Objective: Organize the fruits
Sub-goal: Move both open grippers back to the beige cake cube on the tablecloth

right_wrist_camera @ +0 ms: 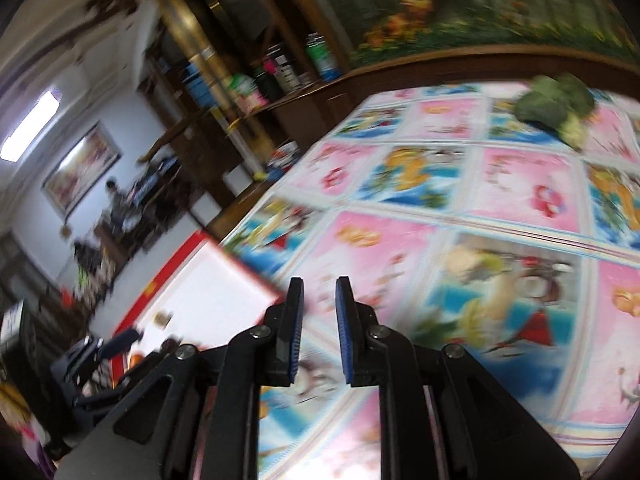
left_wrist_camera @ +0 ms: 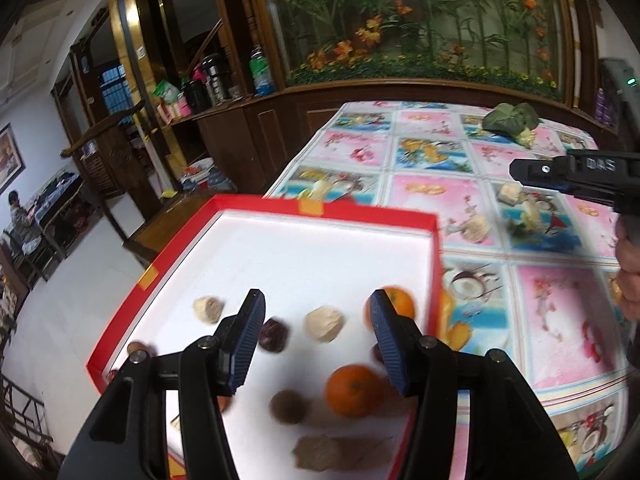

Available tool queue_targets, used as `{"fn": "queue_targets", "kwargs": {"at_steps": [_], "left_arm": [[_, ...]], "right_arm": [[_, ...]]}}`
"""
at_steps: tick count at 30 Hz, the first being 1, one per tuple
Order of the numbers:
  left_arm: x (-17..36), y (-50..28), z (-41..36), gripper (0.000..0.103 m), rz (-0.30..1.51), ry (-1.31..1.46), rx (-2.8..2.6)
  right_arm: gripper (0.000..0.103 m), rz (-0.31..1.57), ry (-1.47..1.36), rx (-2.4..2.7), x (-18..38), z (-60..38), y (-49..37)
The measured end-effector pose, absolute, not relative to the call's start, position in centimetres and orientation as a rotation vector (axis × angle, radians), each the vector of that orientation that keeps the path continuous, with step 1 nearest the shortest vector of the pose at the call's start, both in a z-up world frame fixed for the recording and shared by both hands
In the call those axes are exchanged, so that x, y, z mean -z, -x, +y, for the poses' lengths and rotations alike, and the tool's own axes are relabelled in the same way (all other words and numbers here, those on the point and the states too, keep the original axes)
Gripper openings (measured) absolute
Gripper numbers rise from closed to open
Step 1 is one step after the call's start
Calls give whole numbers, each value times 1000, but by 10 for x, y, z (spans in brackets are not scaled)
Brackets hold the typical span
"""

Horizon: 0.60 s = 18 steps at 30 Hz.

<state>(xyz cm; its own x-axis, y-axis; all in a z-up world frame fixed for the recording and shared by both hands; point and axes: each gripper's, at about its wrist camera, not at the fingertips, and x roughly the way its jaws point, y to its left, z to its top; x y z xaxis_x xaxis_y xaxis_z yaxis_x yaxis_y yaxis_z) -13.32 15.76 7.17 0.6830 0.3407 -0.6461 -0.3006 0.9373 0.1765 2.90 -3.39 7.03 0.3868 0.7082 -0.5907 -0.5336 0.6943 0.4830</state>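
**Left claw wide over the fruit box**

The left gripper (left_wrist_camera: pixel 318 308) hovers with jaws spread and empty. Beneath and between them, inside the red box (left_wrist_camera: pixel 236 205), lie an orange (left_wrist_camera: pixel 352 390), a pale fruit (left_wrist_camera: pixel 324 324) and a dark one (left_wrist_camera: pixel 273 333). The right gripper (right_wrist_camera: pixel 319 294), jaws narrowly apart and holding nothing, hangs above the patterned tablecloth (right_wrist_camera: pixel 500 220), the box to its left.

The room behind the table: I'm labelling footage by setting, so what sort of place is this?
Probably a lived-in home, likely a dining or living area: a table under a cartoon-print cloth, dark wooden shelving crowded with bottles and flasks, and a large floral mural on the wall.
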Motion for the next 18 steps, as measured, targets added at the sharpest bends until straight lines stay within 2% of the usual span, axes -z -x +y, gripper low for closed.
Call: {"fn": "queue_targets", "kwargs": {"at_steps": [3, 18], "left_arm": [[-80, 125, 144, 59, 716, -82, -327], [-78, 104, 103, 60, 750, -98, -210]], "right_arm": [[34, 875, -306, -707, -62, -59, -52], [36, 912, -115, -527, -21, -45, -87]]}}
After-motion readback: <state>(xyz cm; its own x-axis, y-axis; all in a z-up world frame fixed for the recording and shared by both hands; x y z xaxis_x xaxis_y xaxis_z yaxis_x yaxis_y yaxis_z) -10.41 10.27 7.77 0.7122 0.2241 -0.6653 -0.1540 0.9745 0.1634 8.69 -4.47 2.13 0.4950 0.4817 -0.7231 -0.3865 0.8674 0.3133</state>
